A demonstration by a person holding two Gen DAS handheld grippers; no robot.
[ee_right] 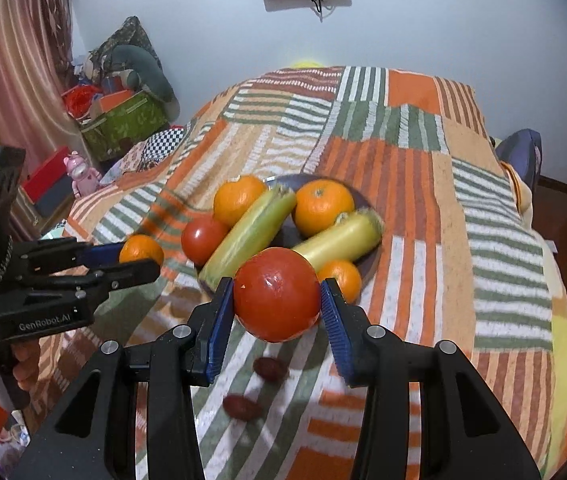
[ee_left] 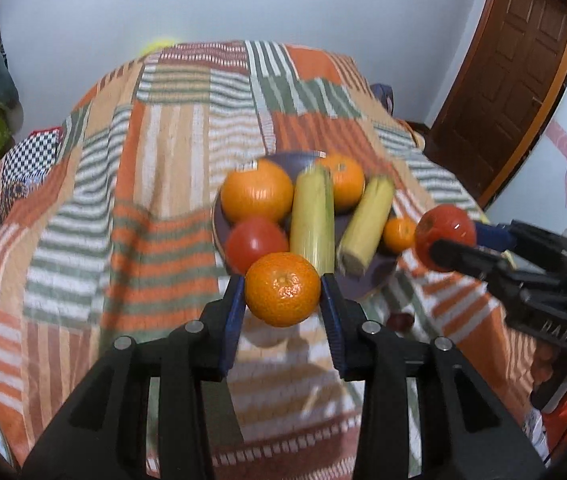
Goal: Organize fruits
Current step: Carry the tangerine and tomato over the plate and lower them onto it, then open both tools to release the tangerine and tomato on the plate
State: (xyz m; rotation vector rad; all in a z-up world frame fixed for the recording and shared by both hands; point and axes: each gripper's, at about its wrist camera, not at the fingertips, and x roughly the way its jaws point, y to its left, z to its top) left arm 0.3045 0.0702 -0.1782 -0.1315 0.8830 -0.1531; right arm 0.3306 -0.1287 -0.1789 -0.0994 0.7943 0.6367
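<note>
My left gripper (ee_left: 283, 292) is shut on an orange (ee_left: 282, 289), lifted just in front of the dark plate (ee_left: 363, 284). My right gripper (ee_right: 277, 300) is shut on a red tomato (ee_right: 276, 294), held above the striped cloth near the plate's rim (ee_right: 357, 196). On the plate lie two corn cobs (ee_left: 312, 218) (ee_right: 251, 232), oranges (ee_left: 256, 196) (ee_right: 324, 208), a small orange (ee_left: 399, 234) (ee_right: 341, 280) and a second tomato (ee_left: 255, 242) (ee_right: 203, 240). In the left wrist view the right gripper (ee_left: 449, 240) shows at the right, with its tomato (ee_left: 443, 232). The left gripper (ee_right: 133, 258) with its orange (ee_right: 141, 250) appears at the left of the right wrist view.
A striped orange, green and white cloth (ee_right: 423, 208) covers the surface. Two small dark red fruits (ee_right: 269, 368) (ee_right: 241, 406) lie on it below my right gripper. Boxes and clutter (ee_right: 123, 120) stand at the left by a curtain. A wooden door (ee_left: 515, 80) is at the right.
</note>
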